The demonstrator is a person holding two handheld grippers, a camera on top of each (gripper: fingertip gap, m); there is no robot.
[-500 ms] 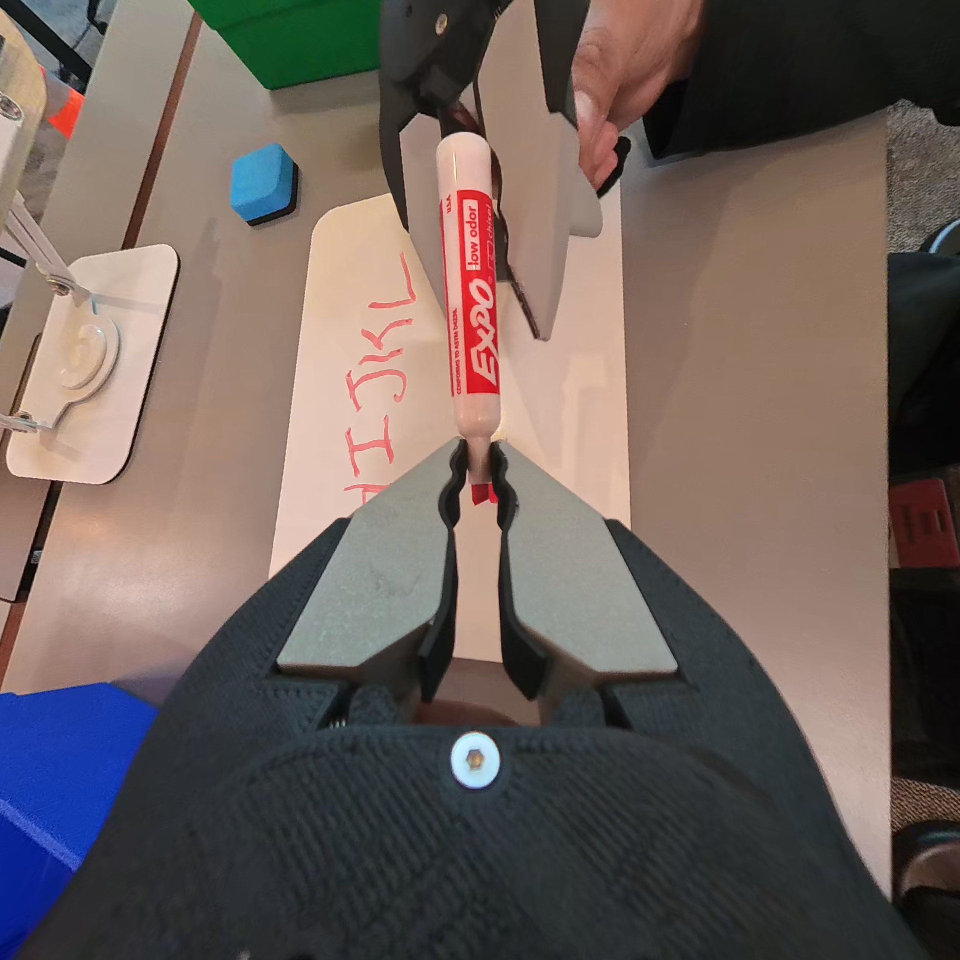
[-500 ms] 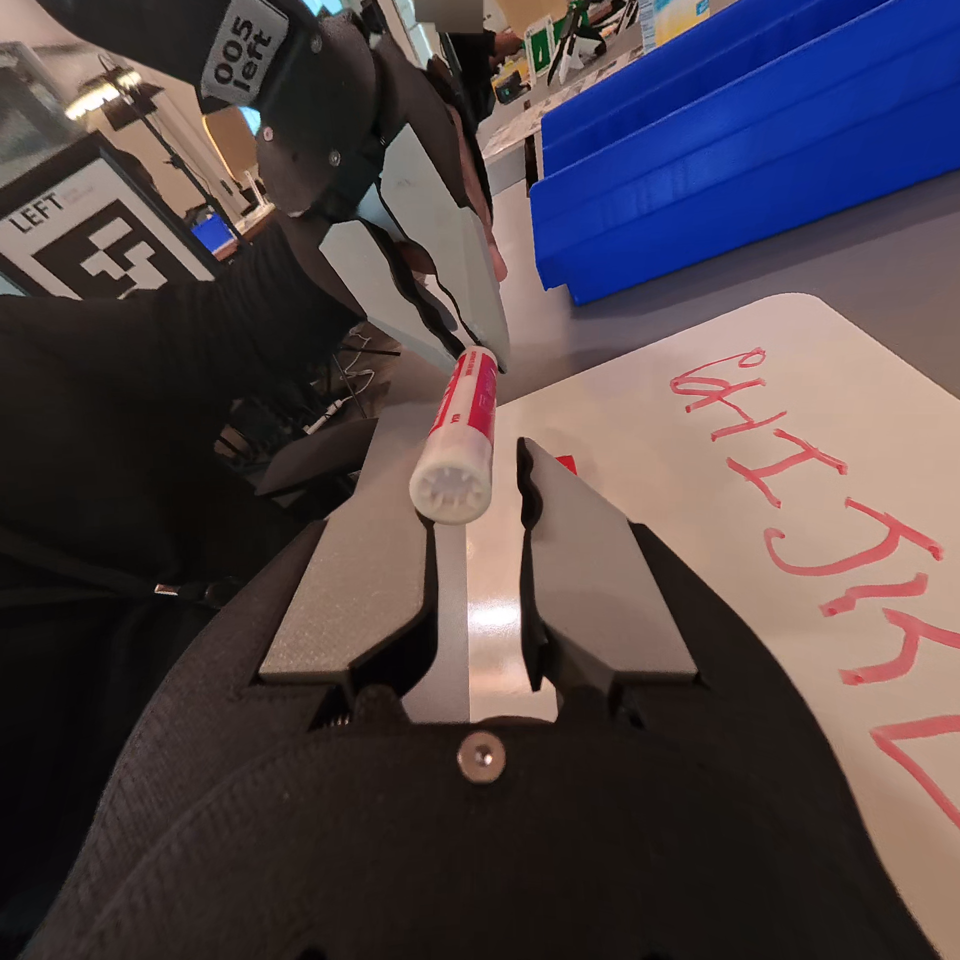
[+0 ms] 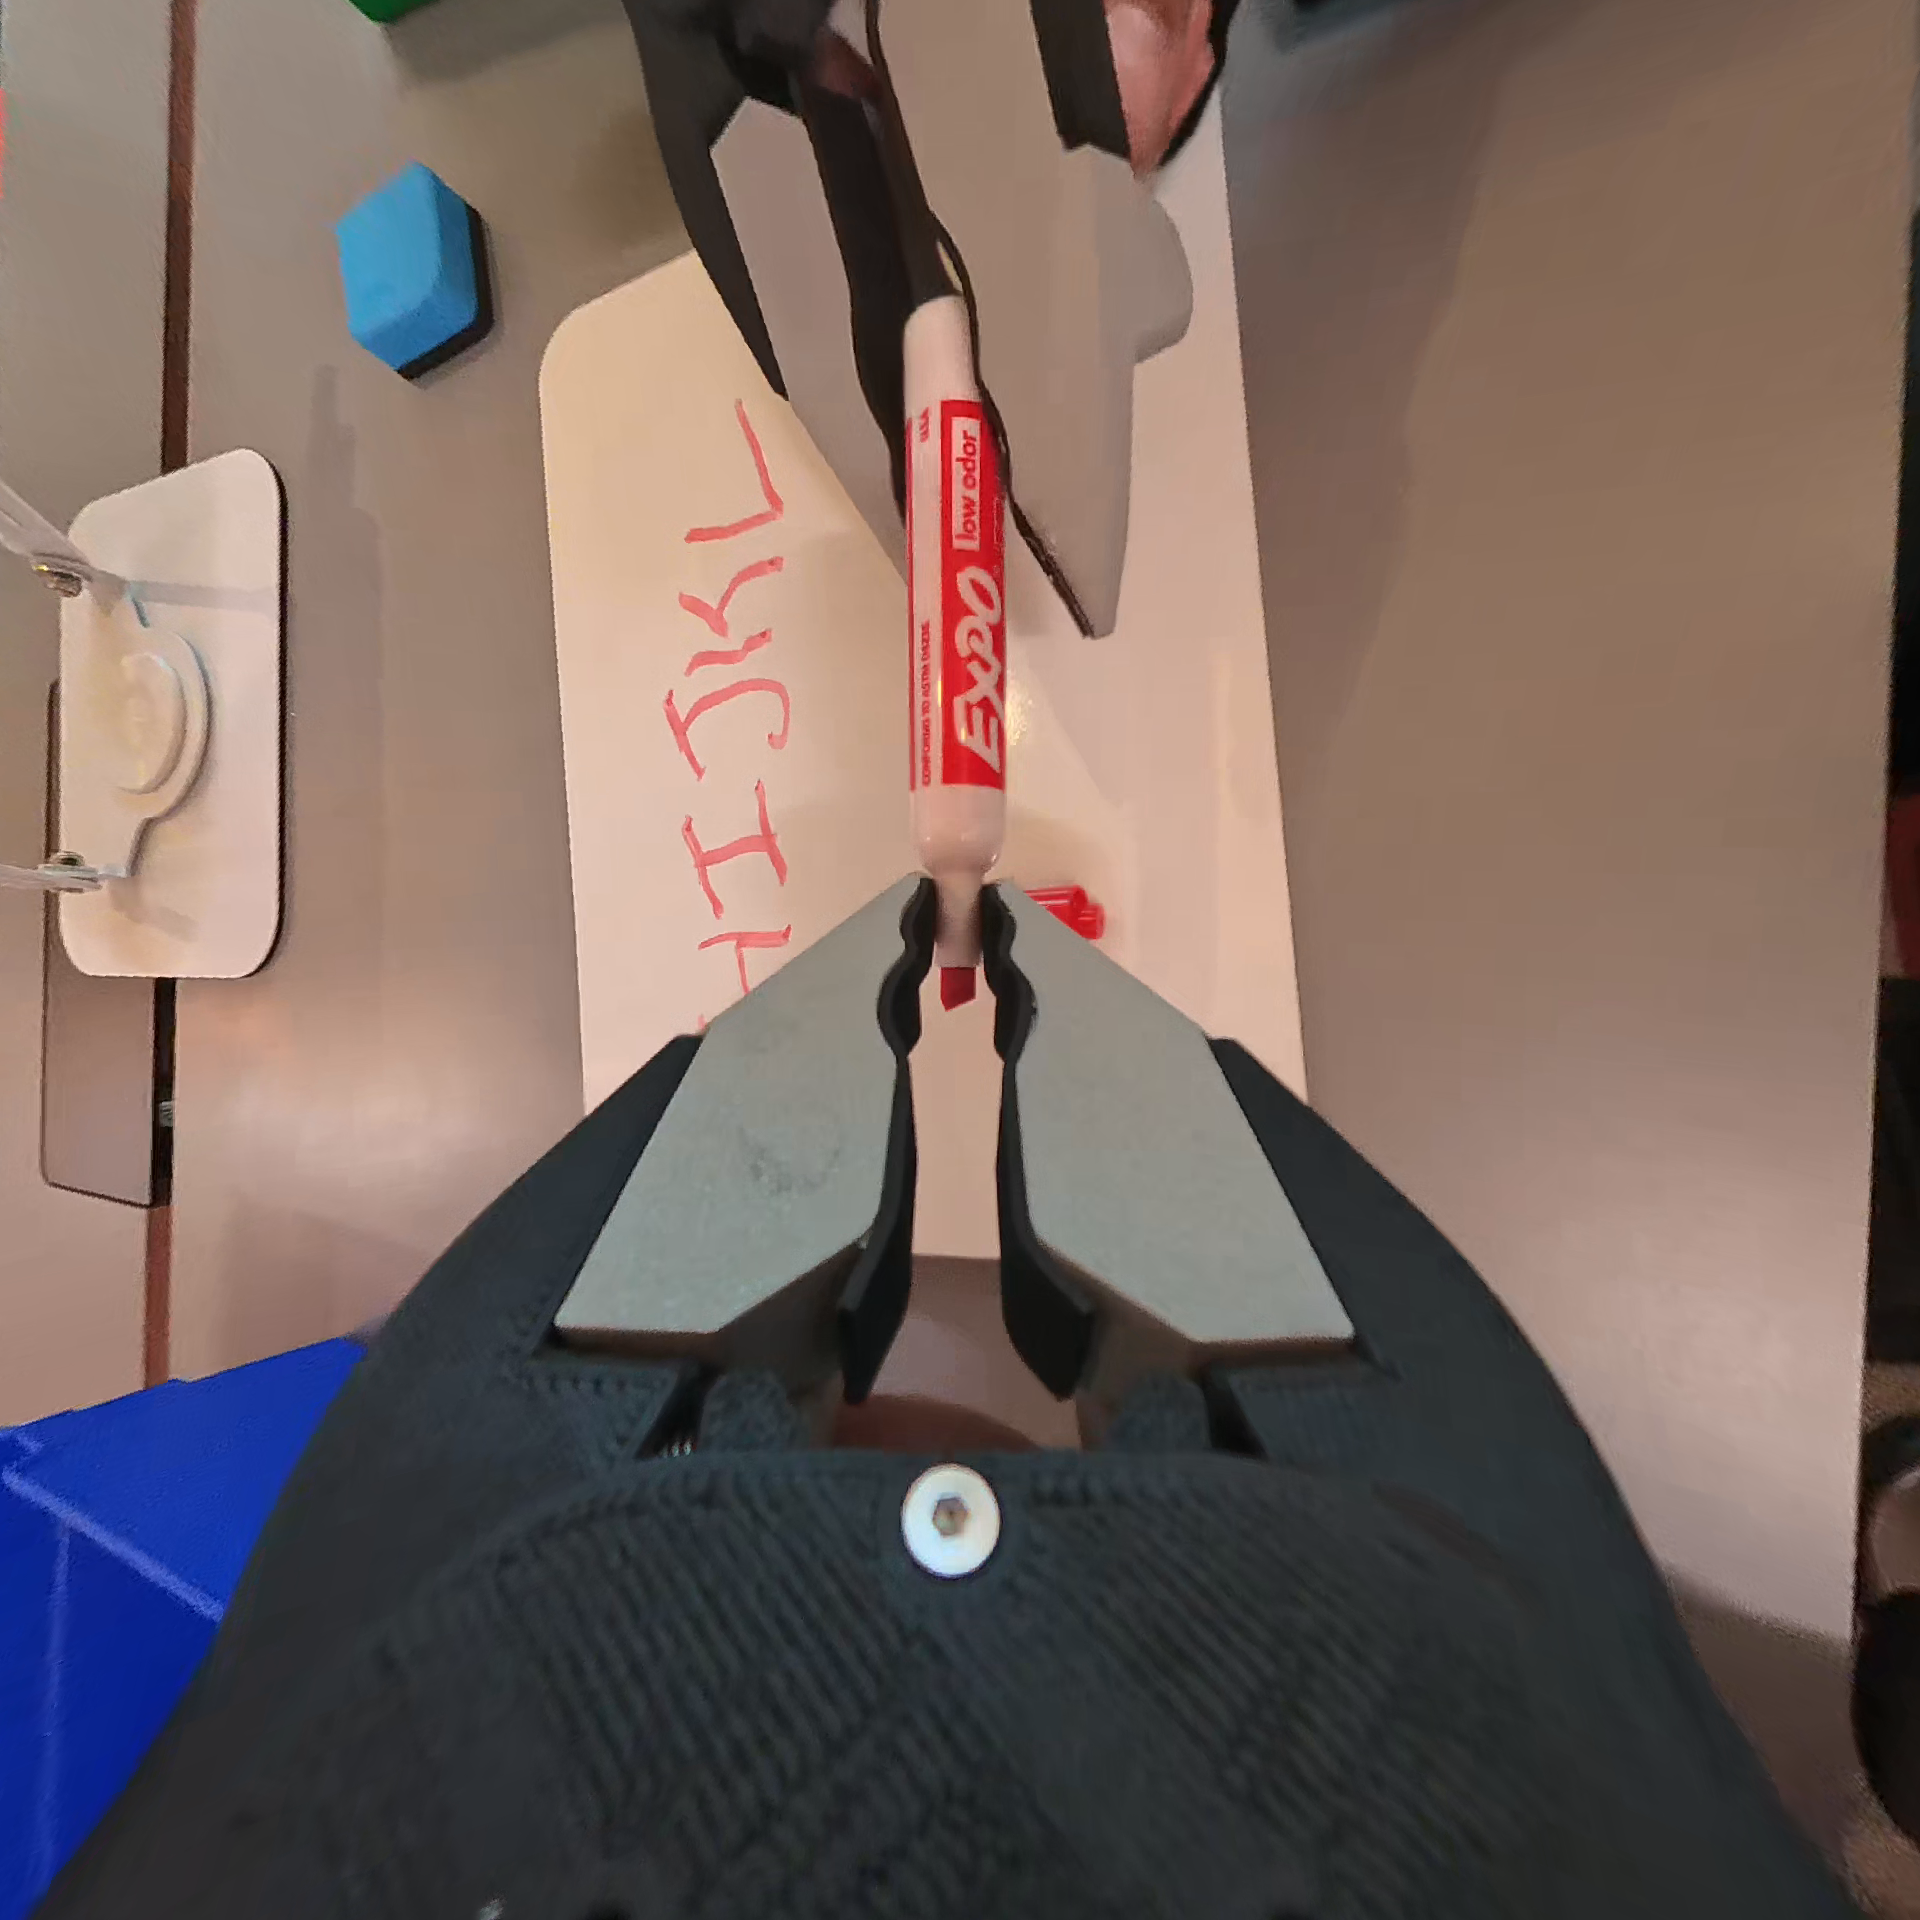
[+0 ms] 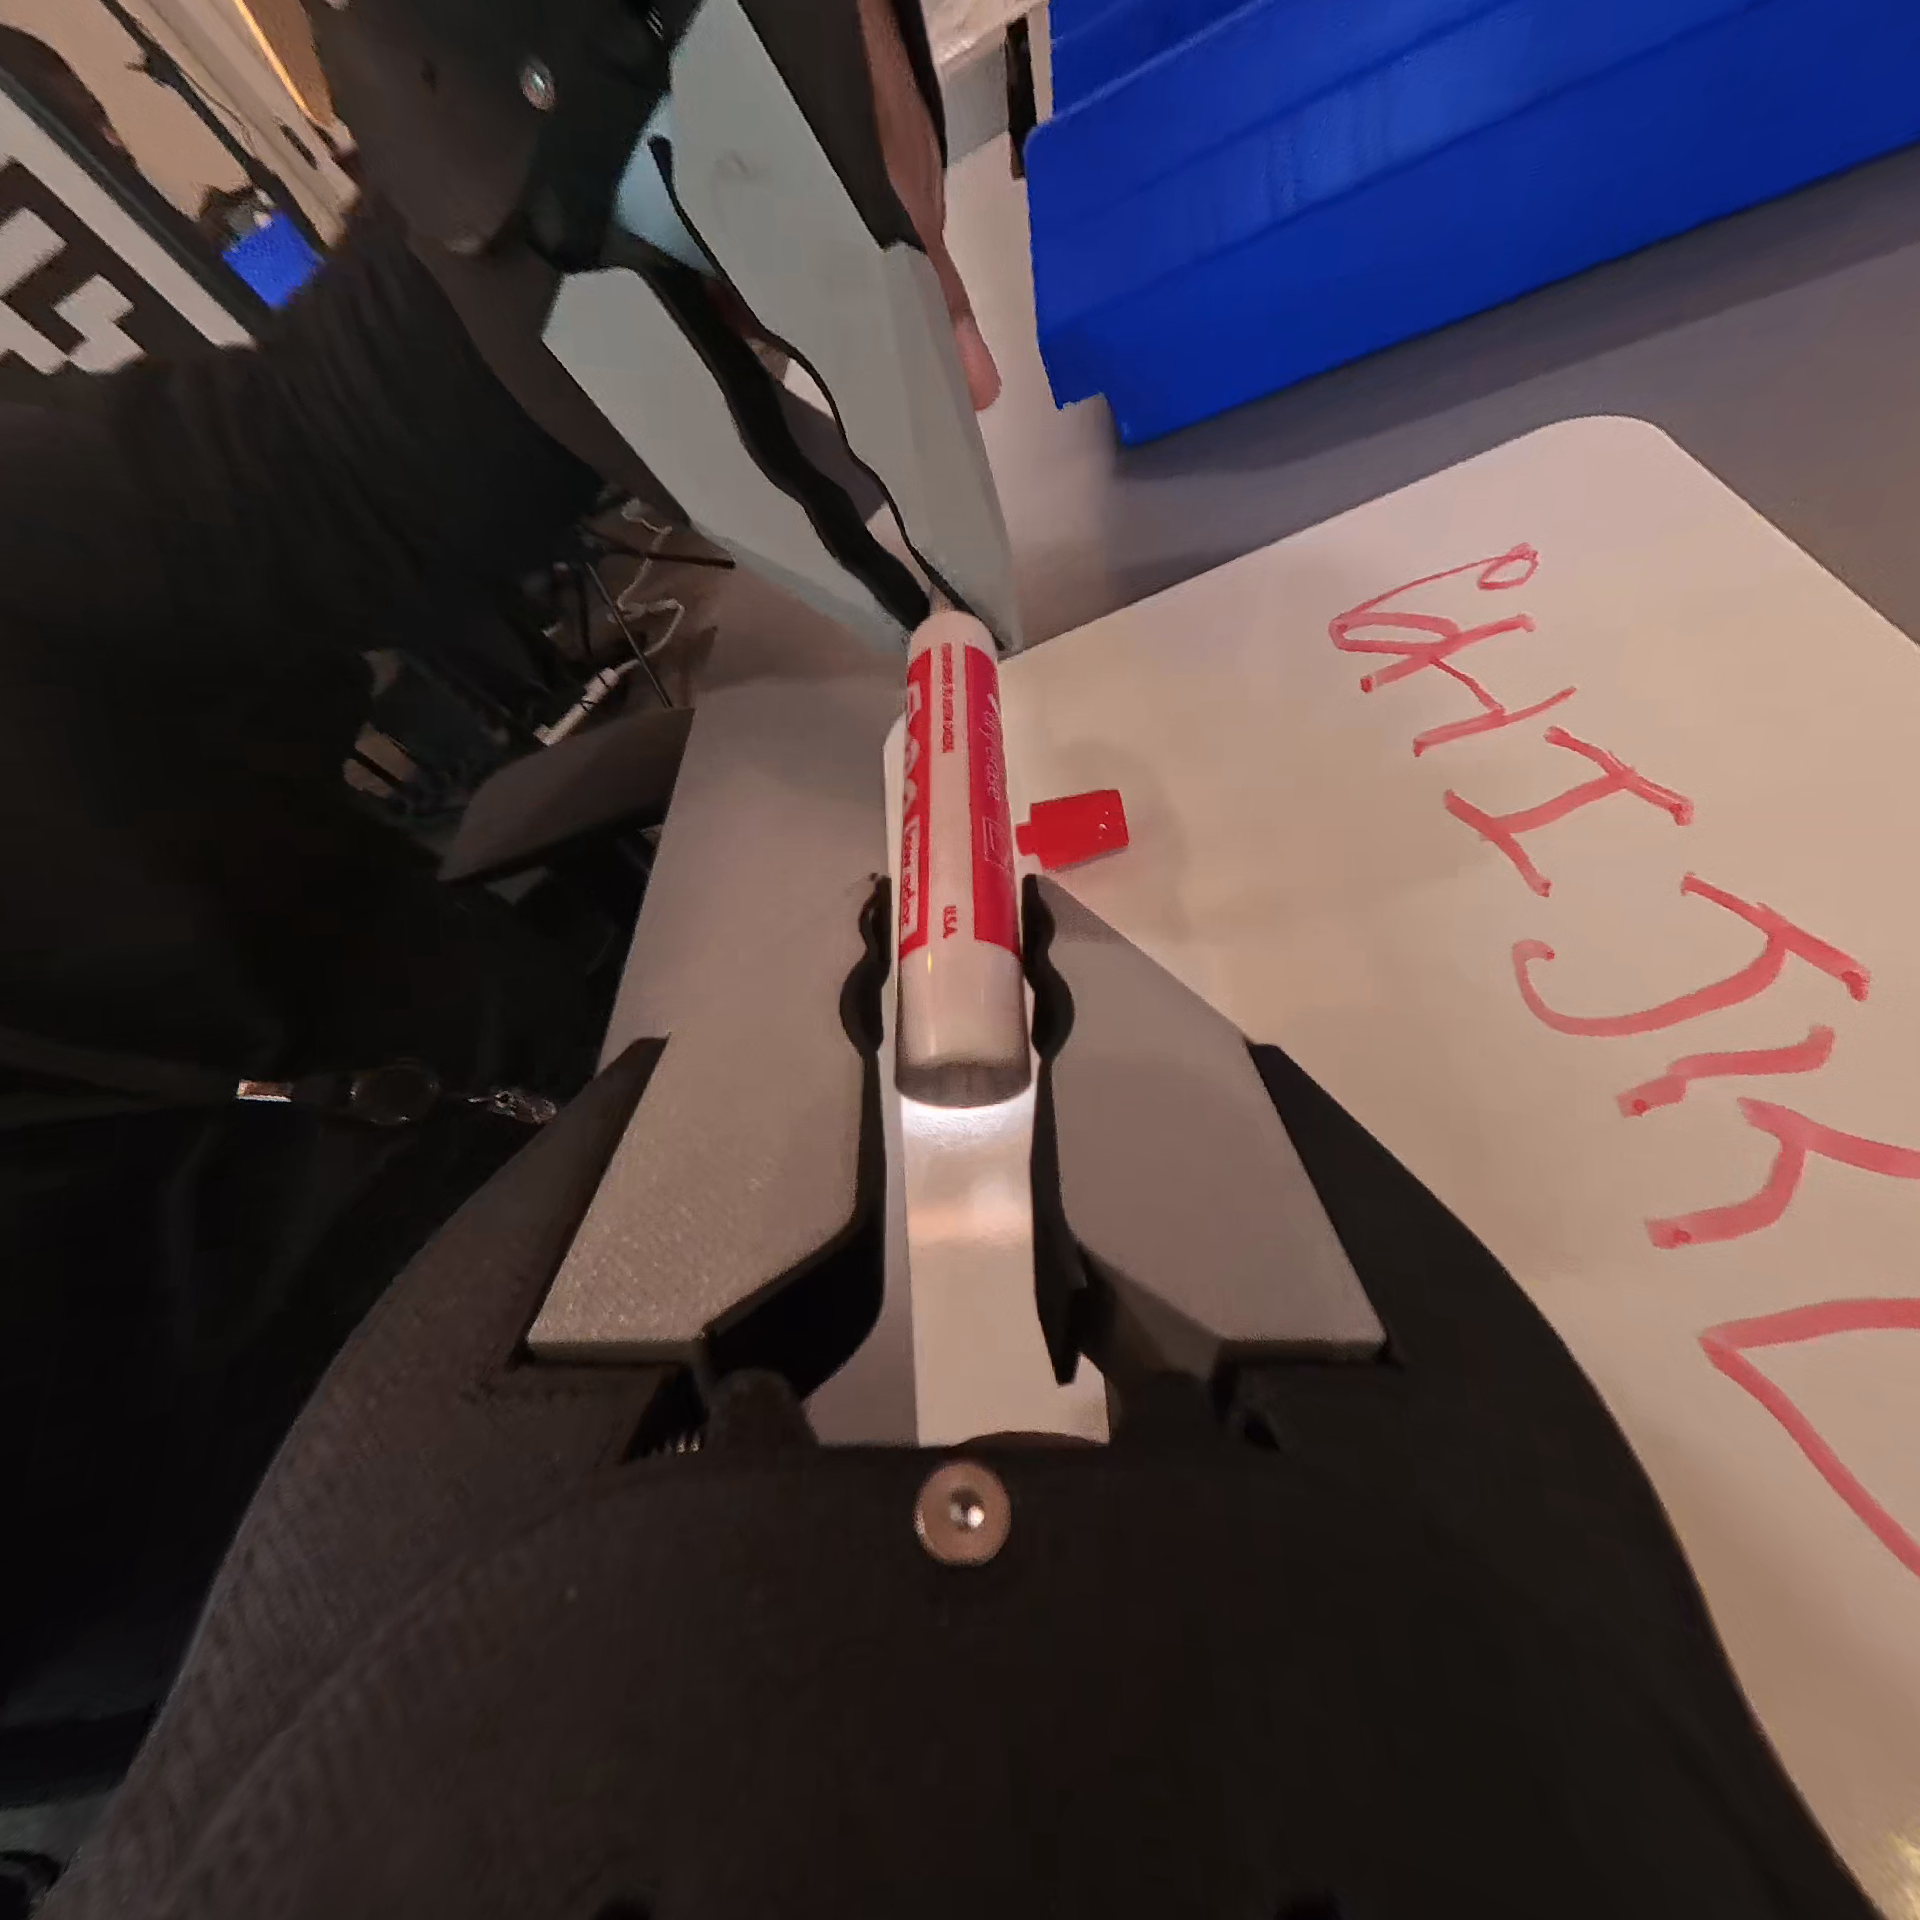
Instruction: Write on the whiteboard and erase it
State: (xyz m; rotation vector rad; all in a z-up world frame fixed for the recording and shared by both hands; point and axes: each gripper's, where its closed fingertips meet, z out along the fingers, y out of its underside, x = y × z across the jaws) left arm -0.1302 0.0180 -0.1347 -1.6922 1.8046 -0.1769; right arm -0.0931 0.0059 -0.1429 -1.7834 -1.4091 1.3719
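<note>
A red-and-white marker [image 3: 956, 623] is held level above the whiteboard [image 3: 1143, 779], which bears red letters. My left gripper [image 3: 956, 914] is shut on the marker's neck, with the red tip showing between its fingers. My right gripper [image 4: 954, 904] is closed around the marker's rear end [image 4: 951, 883], fingers against both sides. The left gripper also shows in the right wrist view [image 4: 831, 436]. The red cap [image 4: 1075, 826] lies on the board [image 4: 1351, 935] beside the marker. A blue eraser [image 3: 400, 265] sits on the table beyond the board's far left corner.
A blue bin [image 3: 104, 1558] stands at the near left and also shows in the right wrist view [image 4: 1351, 208]. A white plate with a clear stand [image 3: 177, 717] lies left of the board. Grey table [image 3: 1558, 831] extends to the right. A person's dark sleeve is behind. My right fingertips sit around 5 centimeters from my left ones. My left gripper's tips are some 5 centimeters from the red cap [image 4: 1075, 826]. The right tips stand about 30 centimeters off the blue eraser [image 3: 400, 265].
My right gripper has moved forward so the marker's rear end now sits between its fingers instead of over one fingertip. The left gripper still holds the neck.
</note>
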